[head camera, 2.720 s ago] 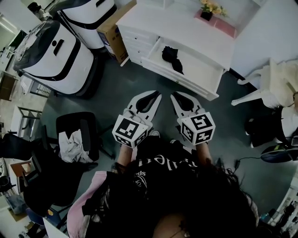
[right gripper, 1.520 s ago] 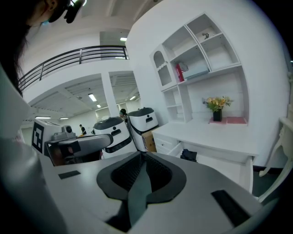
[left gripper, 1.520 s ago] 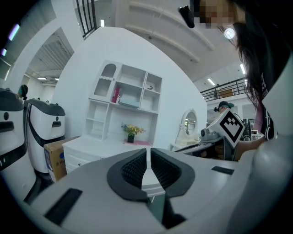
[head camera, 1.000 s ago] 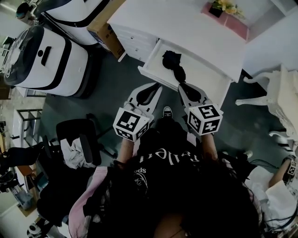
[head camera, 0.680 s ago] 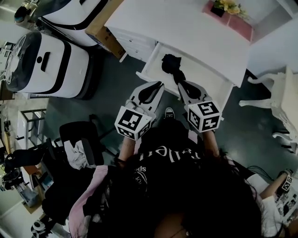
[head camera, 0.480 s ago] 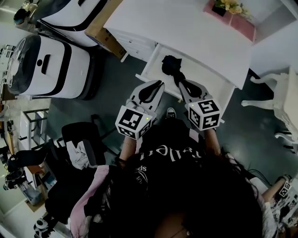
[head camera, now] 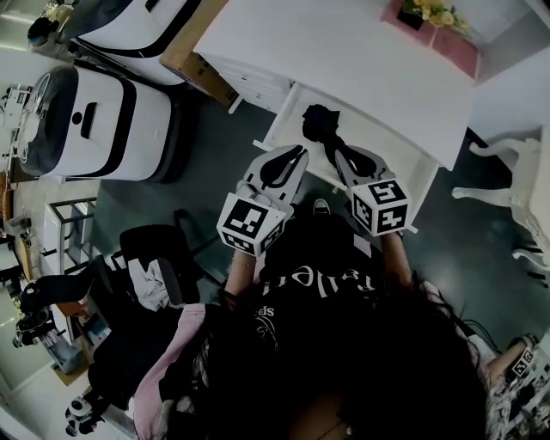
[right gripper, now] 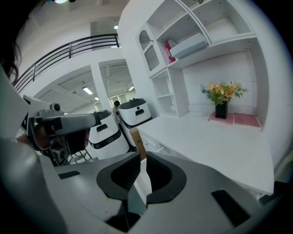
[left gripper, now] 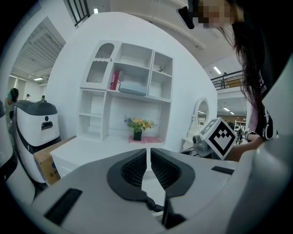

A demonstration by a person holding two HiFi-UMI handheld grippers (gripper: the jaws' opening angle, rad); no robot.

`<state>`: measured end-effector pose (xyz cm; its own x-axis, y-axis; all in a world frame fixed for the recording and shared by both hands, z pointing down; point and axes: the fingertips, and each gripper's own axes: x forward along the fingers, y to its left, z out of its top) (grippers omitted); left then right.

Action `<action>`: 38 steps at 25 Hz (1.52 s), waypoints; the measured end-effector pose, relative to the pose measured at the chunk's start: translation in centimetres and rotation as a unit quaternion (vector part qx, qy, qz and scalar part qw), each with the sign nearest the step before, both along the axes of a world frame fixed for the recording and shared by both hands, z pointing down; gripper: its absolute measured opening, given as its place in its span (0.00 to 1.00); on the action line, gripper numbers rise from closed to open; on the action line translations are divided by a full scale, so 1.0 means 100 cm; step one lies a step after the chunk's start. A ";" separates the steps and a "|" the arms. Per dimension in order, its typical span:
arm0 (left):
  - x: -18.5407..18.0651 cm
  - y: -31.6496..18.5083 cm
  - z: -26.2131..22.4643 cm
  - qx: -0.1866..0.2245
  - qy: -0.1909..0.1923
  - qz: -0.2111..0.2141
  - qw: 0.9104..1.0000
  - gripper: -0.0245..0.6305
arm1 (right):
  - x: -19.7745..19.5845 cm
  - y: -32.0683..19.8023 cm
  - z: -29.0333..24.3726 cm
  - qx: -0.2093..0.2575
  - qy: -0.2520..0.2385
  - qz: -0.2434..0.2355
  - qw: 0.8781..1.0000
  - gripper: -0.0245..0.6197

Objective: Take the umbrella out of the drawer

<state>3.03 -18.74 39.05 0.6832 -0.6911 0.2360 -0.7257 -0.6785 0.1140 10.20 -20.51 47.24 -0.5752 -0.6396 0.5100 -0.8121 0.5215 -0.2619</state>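
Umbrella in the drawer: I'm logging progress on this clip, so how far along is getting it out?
Done: the drawer stands open, with the black umbrella lying inside. In hand: the left gripper and right gripper hover by the drawer's front edge, jaws together, holding nothing. Left: open a gripper, grasp the umbrella and lift it out.

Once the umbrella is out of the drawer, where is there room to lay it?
The desk top is bare from the drawer back to the pink mat with flowers. The floor to its left is crowded with white machines and a cardboard box.
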 end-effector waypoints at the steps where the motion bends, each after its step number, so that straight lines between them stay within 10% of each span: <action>1: -0.001 -0.001 -0.001 0.000 0.000 -0.001 1.000 0.08 | 0.000 -0.001 0.001 -0.001 0.001 0.001 1.000 0.14; 38: -0.033 -0.120 0.029 -0.029 0.010 0.120 0.992 0.08 | -0.010 -0.069 0.215 -0.205 0.117 0.035 0.971 0.15</action>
